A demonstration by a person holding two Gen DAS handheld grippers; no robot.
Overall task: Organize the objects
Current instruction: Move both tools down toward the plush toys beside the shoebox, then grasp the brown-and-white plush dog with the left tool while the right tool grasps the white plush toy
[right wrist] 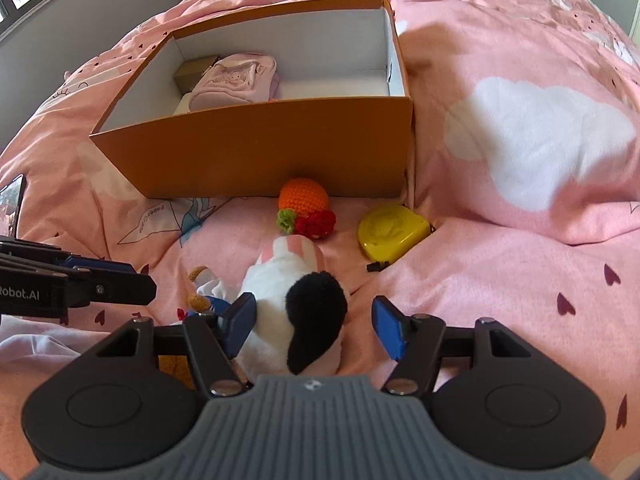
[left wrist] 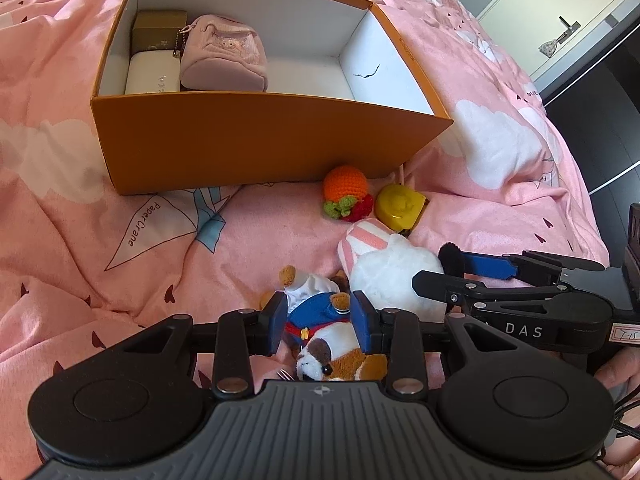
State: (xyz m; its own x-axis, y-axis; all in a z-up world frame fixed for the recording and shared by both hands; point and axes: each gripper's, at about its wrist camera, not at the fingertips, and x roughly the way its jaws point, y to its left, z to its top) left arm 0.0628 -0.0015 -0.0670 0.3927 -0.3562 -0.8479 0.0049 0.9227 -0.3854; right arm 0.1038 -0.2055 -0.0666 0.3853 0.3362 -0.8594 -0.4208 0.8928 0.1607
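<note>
Between left claw point(left wrist: 320, 322) pads sits plush dog point(left wrist: 332, 344).

Orange box point(left wrist: 256, 140), yellow case point(left wrist: 400, 205), pink cloud-and-heart patterned bedspread point(left wrist: 72, 240)

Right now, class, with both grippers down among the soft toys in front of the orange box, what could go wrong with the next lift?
1. The left gripper straddles the brown dog plush beside the white plush; lifting may drag both.
2. The right gripper is open around the white plush, off-centre, so it may slip.
3. The grippers are close together and could collide.
</note>
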